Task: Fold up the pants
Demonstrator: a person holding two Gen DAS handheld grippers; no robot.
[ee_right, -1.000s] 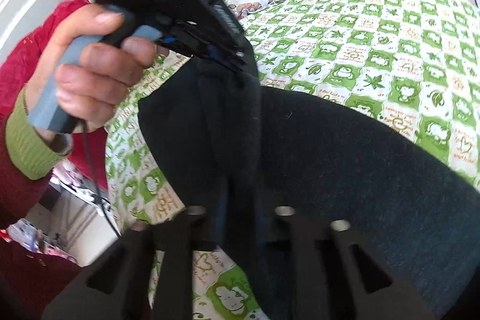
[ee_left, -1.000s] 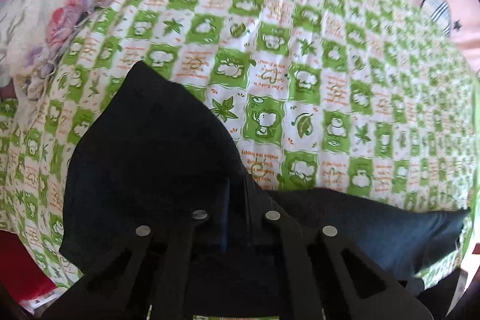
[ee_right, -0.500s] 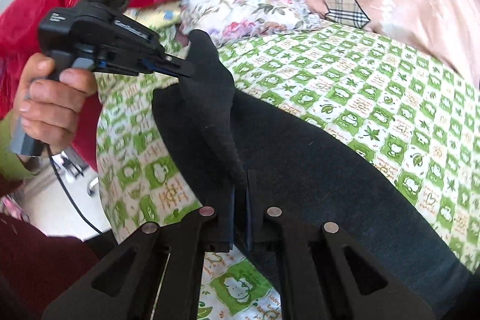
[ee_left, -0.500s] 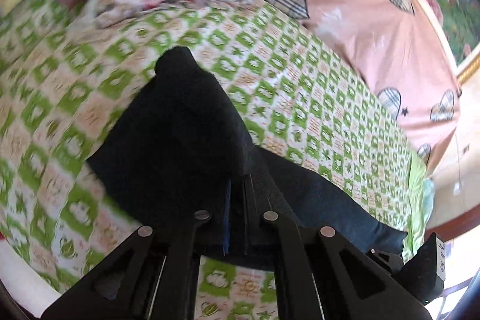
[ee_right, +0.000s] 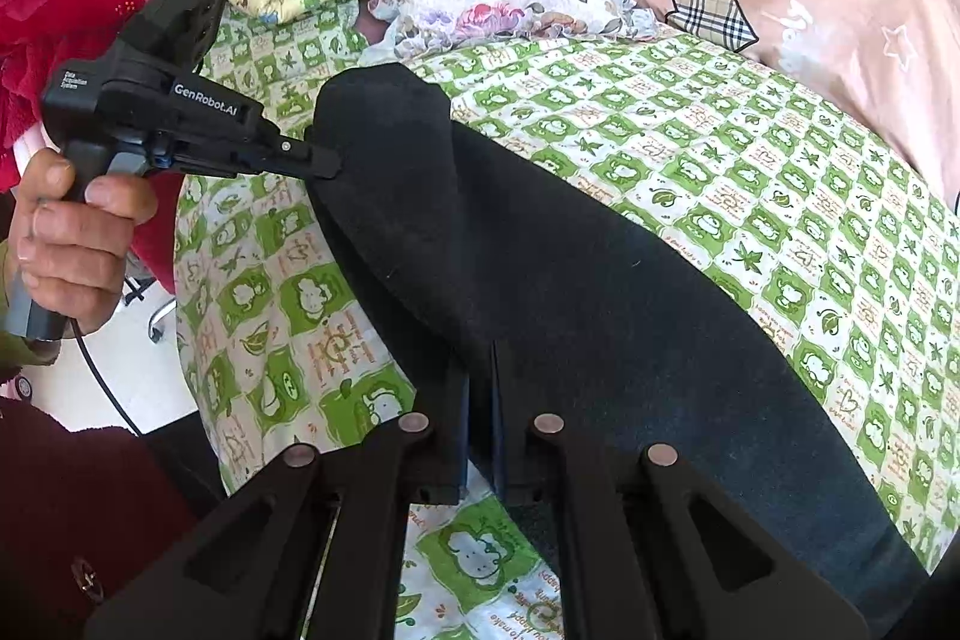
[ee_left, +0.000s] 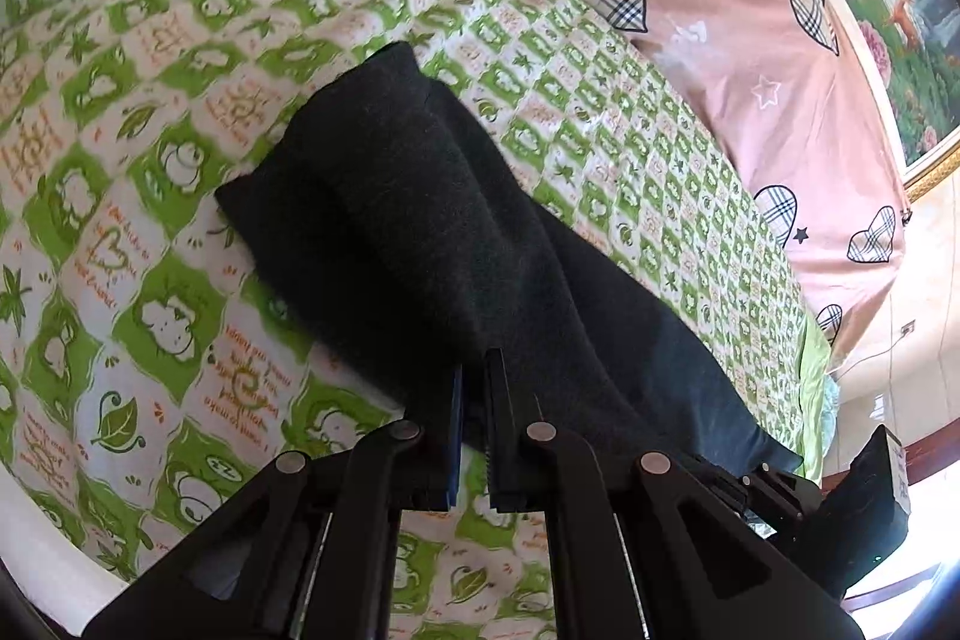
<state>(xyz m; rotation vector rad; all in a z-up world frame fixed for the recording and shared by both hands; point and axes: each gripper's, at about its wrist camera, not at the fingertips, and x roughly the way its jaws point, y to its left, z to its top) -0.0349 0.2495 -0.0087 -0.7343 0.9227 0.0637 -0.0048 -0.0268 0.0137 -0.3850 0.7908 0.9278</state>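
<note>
Step in hand, as judged: carrying one end of the pants over for a fold. Nearest, the right gripper (ee_right: 478,400) is pinching the dark charcoal knit pants (ee_right: 570,280) at an edge, jaws nearly closed on fabric. The left gripper (ee_left: 472,409) is clamping another edge likewise, jaws all but shut. Beyond, the lifted end is arching above the green-and-white checked bedsheet (ee_right: 750,148), the remainder lying along it. Next move calls for lowering both edges together, aligned, before releasing.
</note>
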